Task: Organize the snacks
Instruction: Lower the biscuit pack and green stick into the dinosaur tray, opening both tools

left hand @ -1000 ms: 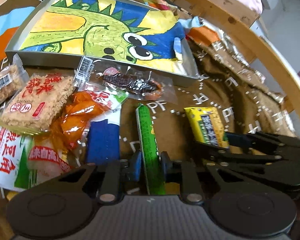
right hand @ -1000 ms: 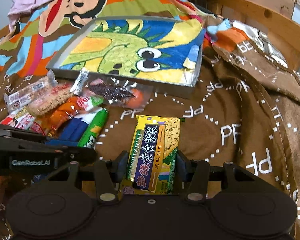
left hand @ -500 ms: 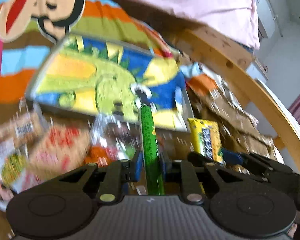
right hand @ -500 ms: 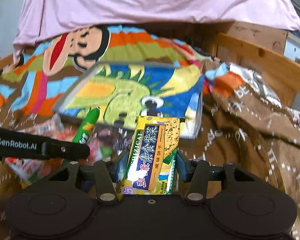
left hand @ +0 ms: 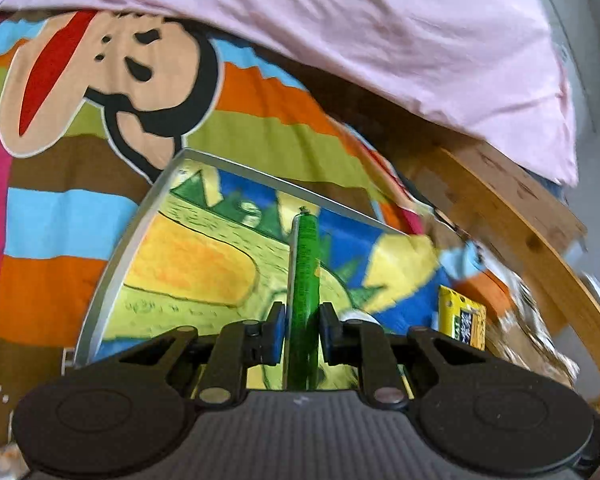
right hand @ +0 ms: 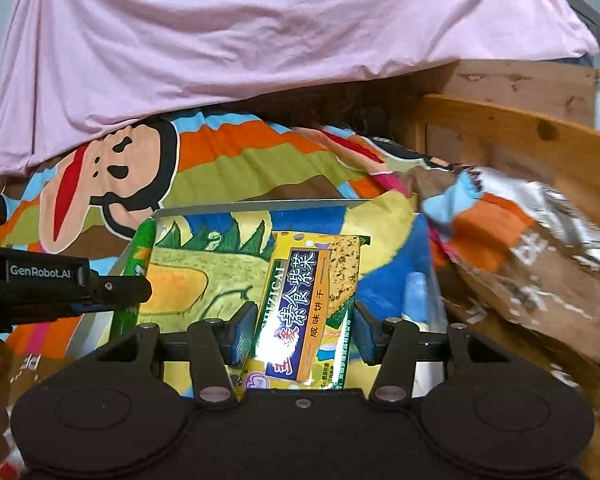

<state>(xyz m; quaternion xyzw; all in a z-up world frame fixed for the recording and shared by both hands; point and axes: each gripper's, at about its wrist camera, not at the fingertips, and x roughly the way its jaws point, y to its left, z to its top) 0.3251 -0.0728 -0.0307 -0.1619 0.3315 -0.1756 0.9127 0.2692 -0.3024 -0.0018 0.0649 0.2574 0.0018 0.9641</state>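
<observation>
My left gripper (left hand: 302, 334) is shut on a thin green snack stick (left hand: 305, 276), which points forward over the metal tray (left hand: 112, 264) with the dinosaur picture. My right gripper (right hand: 303, 330) is shut on a yellow cracker packet (right hand: 306, 304), held above the same tray (right hand: 256, 206). In the left wrist view the yellow packet (left hand: 462, 322) shows at the right. The right wrist view catches the green stick (right hand: 140, 250) and the left gripper's black body (right hand: 60, 286) at the left.
The tray lies on a striped blanket with a cartoon monkey face (left hand: 112, 80). A pink cloth (right hand: 280, 32) hangs over the back. A wooden bed rail (right hand: 520, 136) runs along the right. A crumpled brown blanket (right hand: 540, 264) lies right of the tray.
Both grippers have lifted their snacks off the brown blanket and carried them forward over the tray. The pile of other snacks has dropped out of view.
</observation>
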